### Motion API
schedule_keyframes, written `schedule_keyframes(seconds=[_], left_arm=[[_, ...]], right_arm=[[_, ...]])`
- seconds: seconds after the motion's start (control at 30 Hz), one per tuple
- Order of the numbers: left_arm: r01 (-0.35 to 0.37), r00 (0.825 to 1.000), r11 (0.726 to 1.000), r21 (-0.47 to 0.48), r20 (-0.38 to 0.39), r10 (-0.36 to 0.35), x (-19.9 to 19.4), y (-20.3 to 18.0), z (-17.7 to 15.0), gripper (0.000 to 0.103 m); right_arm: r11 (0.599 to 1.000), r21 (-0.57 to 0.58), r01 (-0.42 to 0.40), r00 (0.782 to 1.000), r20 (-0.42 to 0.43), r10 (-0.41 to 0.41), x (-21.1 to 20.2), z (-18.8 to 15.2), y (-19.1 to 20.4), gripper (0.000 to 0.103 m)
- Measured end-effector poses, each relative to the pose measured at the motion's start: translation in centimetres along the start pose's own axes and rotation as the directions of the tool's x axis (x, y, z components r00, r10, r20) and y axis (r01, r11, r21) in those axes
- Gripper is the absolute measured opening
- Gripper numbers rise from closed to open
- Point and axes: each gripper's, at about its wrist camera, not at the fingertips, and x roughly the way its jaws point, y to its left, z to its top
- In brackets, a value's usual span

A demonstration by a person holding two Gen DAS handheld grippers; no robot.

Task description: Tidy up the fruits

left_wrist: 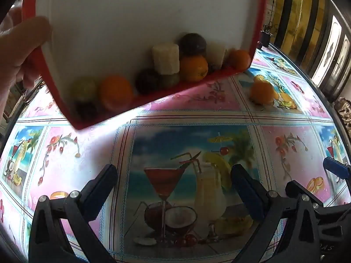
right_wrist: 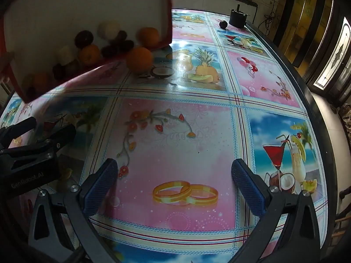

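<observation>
**Red tray tilts over a bright printed table**

Glossy tablecloth (right_wrist: 175, 135) printed with cocktails, pineapples and rings covers the table. A bare hand (left_wrist: 19, 48) holds the red-rimmed tray (left_wrist: 131, 22) tipped steeply at the far left, with oranges, dark fruits and pale banana pieces heaped along its low edge. One orange (right_wrist: 139, 59) lies on the cloth just beside it. Far off, a dark plum (right_wrist: 223, 24) sits near a black pot (right_wrist: 237, 19). The left gripper (left_wrist: 174, 182) and right gripper (right_wrist: 174, 175) both hover spread wide, grasping nothing.
</observation>
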Motion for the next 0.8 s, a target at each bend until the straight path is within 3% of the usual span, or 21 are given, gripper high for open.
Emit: schedule_keyframes(seconds=[0.8], left_arm=[[0.0,1.0,1.0,0.0,0.0,0.0,-0.2,0.53,0.08,0.103]], right_arm=[[1.0,0.001,0.0,1.0,0.0,0.0,0.07,-0.09,-0.07,0.103]])
